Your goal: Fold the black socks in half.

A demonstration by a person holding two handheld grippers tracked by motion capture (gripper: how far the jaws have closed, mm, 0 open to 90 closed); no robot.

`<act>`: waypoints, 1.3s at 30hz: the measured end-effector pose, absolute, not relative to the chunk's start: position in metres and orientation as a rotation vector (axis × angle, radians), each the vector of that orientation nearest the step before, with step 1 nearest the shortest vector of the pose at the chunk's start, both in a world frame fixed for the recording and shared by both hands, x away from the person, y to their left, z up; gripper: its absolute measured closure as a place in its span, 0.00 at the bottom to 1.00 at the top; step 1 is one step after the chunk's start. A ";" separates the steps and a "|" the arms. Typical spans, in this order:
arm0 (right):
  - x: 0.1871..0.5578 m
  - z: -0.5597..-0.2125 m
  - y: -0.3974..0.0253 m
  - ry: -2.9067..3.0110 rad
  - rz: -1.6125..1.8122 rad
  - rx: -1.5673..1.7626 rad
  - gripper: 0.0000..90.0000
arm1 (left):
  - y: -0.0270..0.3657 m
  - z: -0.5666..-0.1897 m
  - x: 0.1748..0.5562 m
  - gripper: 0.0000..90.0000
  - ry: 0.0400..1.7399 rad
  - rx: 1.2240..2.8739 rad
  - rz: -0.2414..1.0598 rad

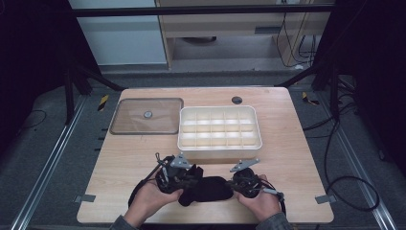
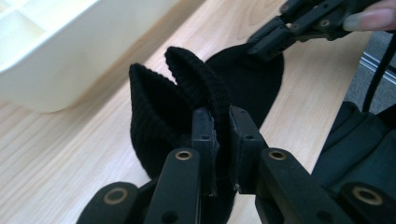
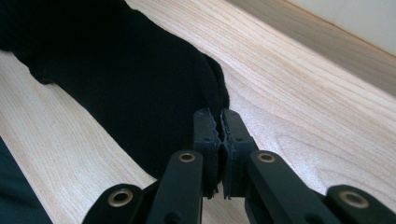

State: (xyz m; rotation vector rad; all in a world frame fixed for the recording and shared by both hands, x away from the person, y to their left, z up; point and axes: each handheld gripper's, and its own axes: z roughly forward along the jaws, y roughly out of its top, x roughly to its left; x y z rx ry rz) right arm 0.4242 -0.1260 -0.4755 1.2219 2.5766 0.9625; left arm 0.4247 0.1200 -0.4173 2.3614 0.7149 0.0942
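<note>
Lying on the near edge of the wooden table [image 1: 119, 182], the black sock [image 1: 207, 188] is stretched between both tools. The left gripper [image 2: 223, 140] is clamped on its ribbed cuff, the right gripper [image 3: 219, 135] pinches the opposite end; the white divided box [image 1: 220, 128] sits just behind
</note>
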 end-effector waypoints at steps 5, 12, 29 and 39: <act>0.424 -0.476 -0.126 2.578 0.961 1.222 0.96 | 0.106 -0.418 0.421 0.91 0.686 2.368 0.085; 0.425 -0.477 -0.127 2.576 0.981 1.245 0.96 | 0.085 -0.424 0.415 0.91 0.651 2.370 0.061; 0.419 -0.468 -0.133 2.597 0.996 1.239 0.95 | 0.068 -0.445 0.415 0.90 0.640 2.430 0.066; 0.419 -0.470 -0.135 2.578 0.995 1.278 0.97 | 0.060 -0.457 0.415 0.90 0.628 2.484 0.057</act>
